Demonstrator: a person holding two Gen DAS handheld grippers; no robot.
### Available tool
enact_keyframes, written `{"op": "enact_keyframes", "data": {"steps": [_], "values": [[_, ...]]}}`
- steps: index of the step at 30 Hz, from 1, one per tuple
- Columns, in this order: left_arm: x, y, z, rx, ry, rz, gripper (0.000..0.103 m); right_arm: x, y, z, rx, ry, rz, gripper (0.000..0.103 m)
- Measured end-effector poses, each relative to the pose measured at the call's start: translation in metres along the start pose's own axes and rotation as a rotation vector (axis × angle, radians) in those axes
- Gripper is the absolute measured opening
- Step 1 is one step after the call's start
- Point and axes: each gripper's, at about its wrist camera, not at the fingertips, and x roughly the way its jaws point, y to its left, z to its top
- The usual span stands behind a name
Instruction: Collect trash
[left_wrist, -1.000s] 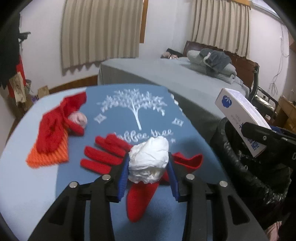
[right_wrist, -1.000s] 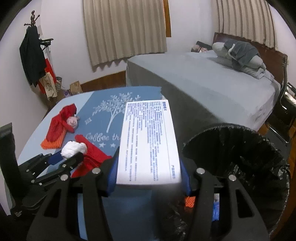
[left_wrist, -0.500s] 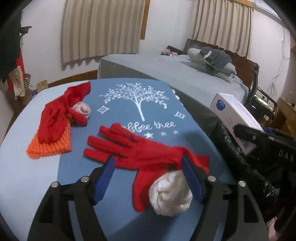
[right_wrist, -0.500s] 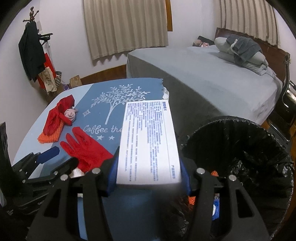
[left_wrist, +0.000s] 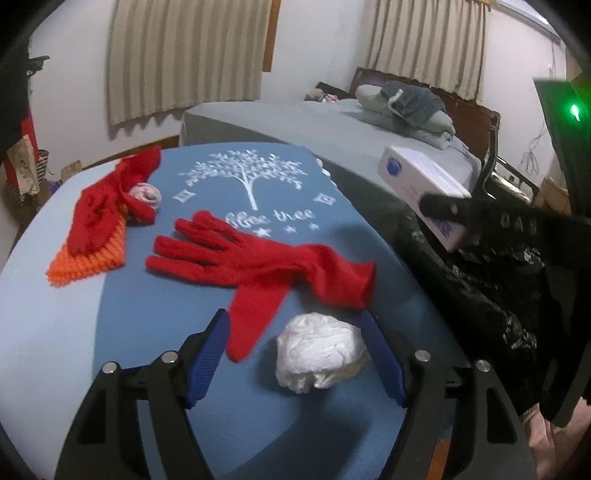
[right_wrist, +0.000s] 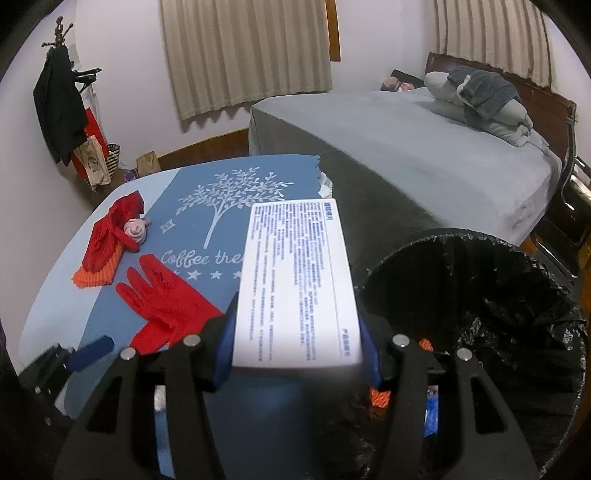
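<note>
A crumpled white paper wad (left_wrist: 320, 350) lies on the blue tablecloth (left_wrist: 155, 317), between the spread blue pads of my left gripper (left_wrist: 295, 350), nearer the right pad. The left gripper is open and holds nothing. My right gripper (right_wrist: 295, 332) is shut on a white box with blue print (right_wrist: 297, 284), held at the left rim of the black-lined trash bin (right_wrist: 480, 295). The box (left_wrist: 421, 184) and the bin liner (left_wrist: 480, 288) also show in the left wrist view at the right.
A red glove (left_wrist: 258, 258) lies just beyond the wad. A red and orange knit piece (left_wrist: 99, 225) with a small pink ball (left_wrist: 147, 194) sits at the table's left. A grey bed (right_wrist: 424, 147) stands behind the table and bin.
My left gripper opened and let go of the white wad, which now lies on the tablecloth. The gripper pulled back slightly. The right gripper kept holding the box by the bin.
</note>
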Motion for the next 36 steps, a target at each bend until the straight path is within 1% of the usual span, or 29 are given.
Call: {"op": "enact_keyframes", "data": {"steps": [1, 3, 4, 5, 9, 14, 17, 23, 30, 36], "values": [[0.002, -0.003, -0.001, 0.005, 0.009, -0.013, 0.063, -0.001, 0.000, 0.000, 0.000, -0.001, -0.001, 0.054], [0.003, -0.008, -0.003, 0.014, 0.019, -0.032, 0.051, -0.002, -0.002, 0.001, 0.001, -0.003, -0.001, 0.054], [0.004, -0.011, -0.003, 0.022, 0.023, -0.043, 0.048, -0.003, -0.002, 0.001, 0.002, -0.003, -0.001, 0.054], [0.005, -0.014, -0.004, 0.030, 0.030, -0.056, 0.040, -0.003, -0.003, 0.001, 0.003, -0.005, -0.001, 0.054], [0.004, -0.020, -0.005, 0.044, 0.032, -0.066, 0.033, -0.006, -0.005, 0.003, 0.010, -0.013, -0.001, 0.054], [-0.010, -0.019, 0.013, 0.034, -0.022, -0.055, 0.031, -0.013, -0.009, 0.008, 0.021, -0.036, 0.000, 0.054], [-0.017, -0.021, 0.028, 0.038, -0.047, -0.028, 0.031, -0.018, -0.013, 0.011, 0.033, -0.052, -0.001, 0.054], [-0.020, -0.029, 0.054, 0.048, -0.083, -0.008, 0.030, -0.035, -0.024, 0.017, 0.050, -0.088, -0.010, 0.054], [-0.015, -0.049, 0.074, 0.060, -0.114, -0.013, 0.030, -0.055, -0.046, 0.013, 0.075, -0.114, -0.036, 0.054], [-0.007, -0.075, 0.095, 0.090, -0.136, -0.045, 0.030, -0.071, -0.071, 0.006, 0.115, -0.129, -0.078, 0.054]]}}
